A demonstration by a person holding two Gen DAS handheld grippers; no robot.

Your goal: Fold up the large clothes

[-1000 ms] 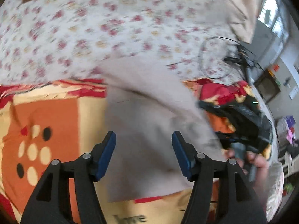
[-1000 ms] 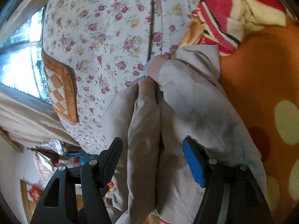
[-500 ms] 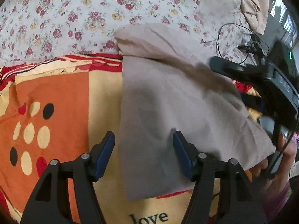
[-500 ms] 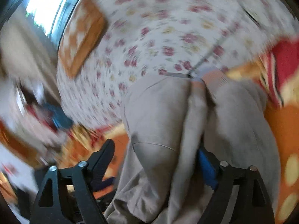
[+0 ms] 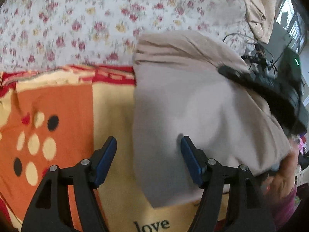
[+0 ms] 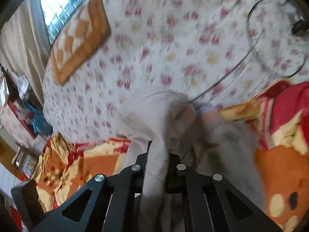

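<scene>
Matt, seemingly soft cloth garment (image 5: 193, 104)

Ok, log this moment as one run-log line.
left gripper: open, over garment edge | right gripper: shut on beige garment | surface: orange blanket

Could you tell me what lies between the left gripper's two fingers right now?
In the left wrist view, the open left gripper frames the grey garment's left edge and a strip of cream blanket; it grips nothing.

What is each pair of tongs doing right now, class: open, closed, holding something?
Left tongs: open, holding nothing, over the edge of the beige garment.
Right tongs: closed on a fold of the beige garment.
</scene>
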